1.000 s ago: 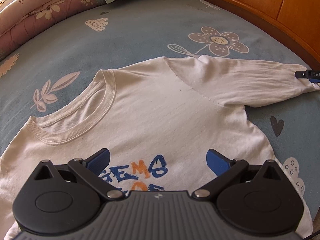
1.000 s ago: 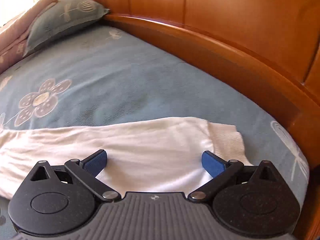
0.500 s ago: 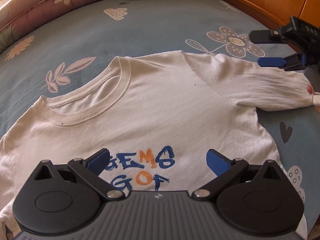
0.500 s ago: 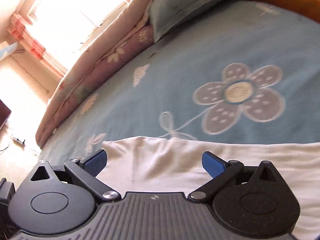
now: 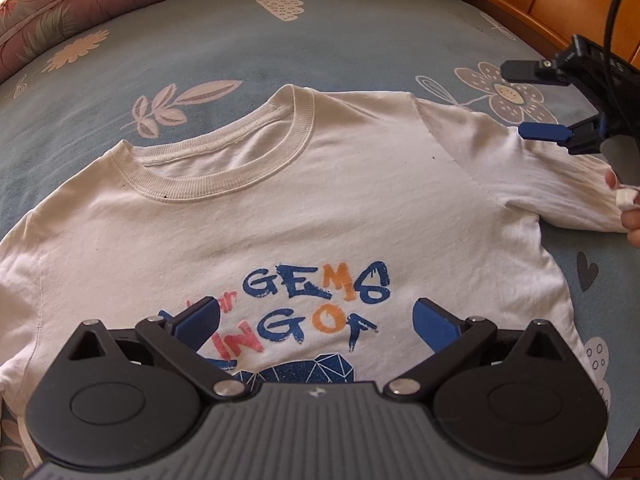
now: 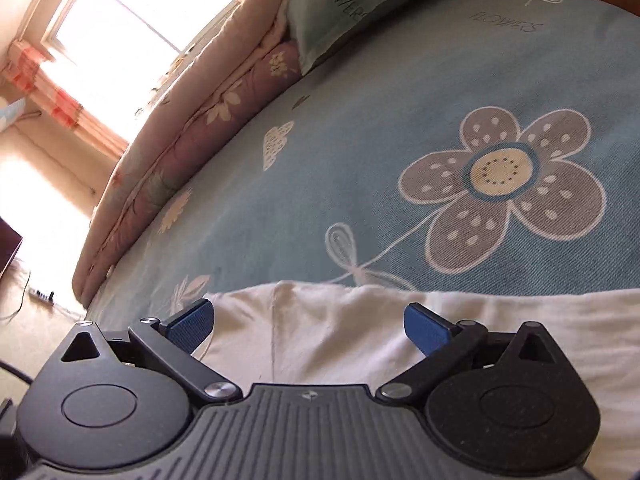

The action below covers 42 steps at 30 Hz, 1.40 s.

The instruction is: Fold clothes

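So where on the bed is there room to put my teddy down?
The bare blue sheet between the shirt's collar and the pink quilt is roomy. A narrow strip lies beside the shirt's hem, by the heart print. The white shirt covers the middle, and the right gripper hangs over its sleeve.

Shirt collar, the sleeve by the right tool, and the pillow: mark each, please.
Shirt collar [image 5: 224,184]: left wrist view, ribbed front band.
Sleeve [image 5: 560,184]: left wrist view, mid-length, wrinkled part.
Pillow [image 6: 360,8]: right wrist view, green face near the printed word.
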Motion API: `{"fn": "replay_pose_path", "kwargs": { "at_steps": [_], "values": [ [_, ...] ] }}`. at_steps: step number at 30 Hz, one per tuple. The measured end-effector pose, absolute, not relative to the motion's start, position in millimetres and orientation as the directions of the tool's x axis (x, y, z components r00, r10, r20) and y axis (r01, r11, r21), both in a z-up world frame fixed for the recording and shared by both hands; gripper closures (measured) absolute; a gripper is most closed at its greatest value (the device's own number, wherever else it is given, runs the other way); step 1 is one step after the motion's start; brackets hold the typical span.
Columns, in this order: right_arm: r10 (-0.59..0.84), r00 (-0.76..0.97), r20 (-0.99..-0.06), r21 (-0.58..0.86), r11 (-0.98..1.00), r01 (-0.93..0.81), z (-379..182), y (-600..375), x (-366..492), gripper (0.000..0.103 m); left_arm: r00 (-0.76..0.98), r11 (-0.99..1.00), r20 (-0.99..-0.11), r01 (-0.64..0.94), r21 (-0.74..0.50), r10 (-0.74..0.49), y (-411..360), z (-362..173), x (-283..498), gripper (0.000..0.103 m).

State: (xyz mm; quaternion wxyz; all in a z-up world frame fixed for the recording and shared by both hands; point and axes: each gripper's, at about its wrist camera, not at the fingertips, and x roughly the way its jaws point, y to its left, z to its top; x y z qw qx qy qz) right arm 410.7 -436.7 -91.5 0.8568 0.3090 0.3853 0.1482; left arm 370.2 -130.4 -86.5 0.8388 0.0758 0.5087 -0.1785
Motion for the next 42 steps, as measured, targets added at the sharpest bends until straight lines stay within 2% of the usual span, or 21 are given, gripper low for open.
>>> {"fn": "replay_pose_path", "kwargs": {
  "at_steps": [4,12,19,22,26,29,31,34,38,42],
  "values": [
    [0.537,0.600,-0.592,0.626,0.776,-0.078,-92.8,-432.3,386.8,0.000,0.414,0.912,-0.880,0.408,-0.049,-0.233,-136.9,-88.2,370.5,0.001],
    [0.494,0.604,-0.626,0.597,0.801,-0.036,-98.4,-474.2,364.2,0.000,0.386,0.894,-0.890,0.445,-0.050,-0.242,-147.0,-89.4,373.1,0.001],
    [0.310,0.643,-0.700,0.480,0.871,0.103,-90.5,-548.7,324.0,0.000,0.380,0.875,-0.886,0.482,-0.056,-0.266,-156.6,-85.6,377.8,0.001],
    [0.188,0.646,-0.740,0.381,0.908,0.173,-87.6,-579.3,305.7,0.000,0.355,0.863,-0.887,0.497,-0.087,-0.294,-158.5,-84.1,377.4,0.001],
    [0.070,0.632,-0.772,0.322,0.900,0.293,-88.2,-606.3,288.3,0.000,0.320,0.846,-0.887,0.517,-0.131,-0.333,-161.1,-82.0,376.9,0.001],
    [0.094,0.633,-0.768,0.350,0.890,0.292,-80.9,-599.8,288.1,0.000,0.245,0.775,-0.865,0.591,-0.224,-0.437,-171.8,-73.0,374.2,0.001],
    [0.178,0.635,-0.752,0.401,0.888,0.226,-77.6,-583.6,292.4,0.000,0.223,0.736,-0.857,0.635,-0.233,-0.464,-181.7,-67.2,371.4,0.001],
    [0.228,0.591,-0.774,0.392,0.905,0.164,-84.0,-560.5,300.4,0.000,0.191,0.675,-0.847,0.698,-0.239,-0.496,-196.9,-58.7,367.1,0.001],
    [0.204,0.584,-0.786,0.353,0.923,0.152,-87.0,-568.8,282.2,0.000,0.143,0.603,-0.843,0.760,-0.242,-0.519,-211.4,-50.1,362.4,0.001],
    [0.067,0.584,-0.809,0.305,0.897,0.319,-85.2,-608.1,255.8,0.000,0.123,0.553,-0.846,0.803,-0.223,-0.519,-221.1,-45.9,356.7,0.001]
  ]
}}
